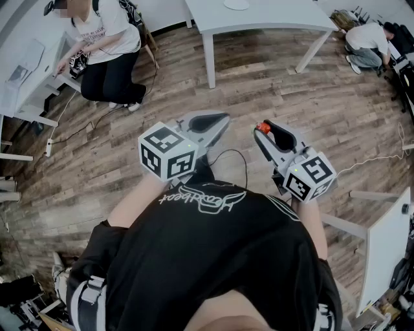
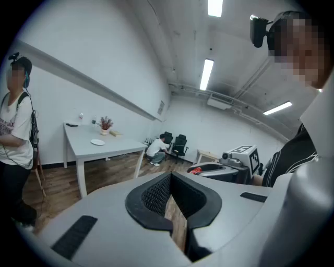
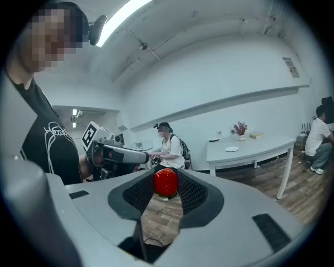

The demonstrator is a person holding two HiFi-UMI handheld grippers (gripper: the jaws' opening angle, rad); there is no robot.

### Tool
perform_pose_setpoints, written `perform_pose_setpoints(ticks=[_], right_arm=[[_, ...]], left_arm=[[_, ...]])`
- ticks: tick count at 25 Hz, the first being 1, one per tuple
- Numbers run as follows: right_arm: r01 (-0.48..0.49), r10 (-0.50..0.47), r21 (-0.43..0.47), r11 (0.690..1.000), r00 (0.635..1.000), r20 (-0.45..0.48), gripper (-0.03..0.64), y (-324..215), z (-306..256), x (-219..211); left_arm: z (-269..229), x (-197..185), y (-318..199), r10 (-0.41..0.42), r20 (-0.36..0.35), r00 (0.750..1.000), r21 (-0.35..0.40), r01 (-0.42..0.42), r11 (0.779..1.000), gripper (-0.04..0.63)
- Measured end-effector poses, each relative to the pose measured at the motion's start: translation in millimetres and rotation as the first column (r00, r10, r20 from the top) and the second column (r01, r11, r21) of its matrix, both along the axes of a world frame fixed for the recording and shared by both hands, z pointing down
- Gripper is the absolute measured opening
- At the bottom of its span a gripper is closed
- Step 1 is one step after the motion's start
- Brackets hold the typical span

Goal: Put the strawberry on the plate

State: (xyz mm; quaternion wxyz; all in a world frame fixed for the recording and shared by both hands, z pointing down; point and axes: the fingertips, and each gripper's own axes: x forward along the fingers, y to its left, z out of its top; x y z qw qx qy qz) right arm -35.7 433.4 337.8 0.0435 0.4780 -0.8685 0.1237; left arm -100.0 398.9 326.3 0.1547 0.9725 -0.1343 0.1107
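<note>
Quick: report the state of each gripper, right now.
Left gripper: closed, nothing between its jaws.
Right gripper: closed on the small red strawberry, held at its jaw tips.

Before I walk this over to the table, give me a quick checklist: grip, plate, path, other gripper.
1. Strawberry held by the right gripper: ok, jaws closed on its sides.
2. Plate located: ok, on the white table.
3. Plate surface free: cannot tell, too small from here.
4. Plate within reach: not ok, the table stands across the wooden floor.
5. Path: ok, but a cable lies on the floor just ahead.
6. Left gripper: ok, shut with nothing in it.
</note>
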Motion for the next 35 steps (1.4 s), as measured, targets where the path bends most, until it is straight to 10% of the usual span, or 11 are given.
perform_pose_setpoints(ticks=[21,35], right_arm=[[-0.024,0.023,0.018,1.000,0.999,0.034,0.131,-20,-8,20],[-0.023,0.024,-0.016,1.000,0.999,0.049,0.132,-163,2,41]], left_arm=[[0,13,-20,0.003,-0.002,1.000,-0.014,-0.003,1.000,0.008],[17,26,-162,-0.032,-0.018,0.999,-0.066,0.030,0.997,0.008]])
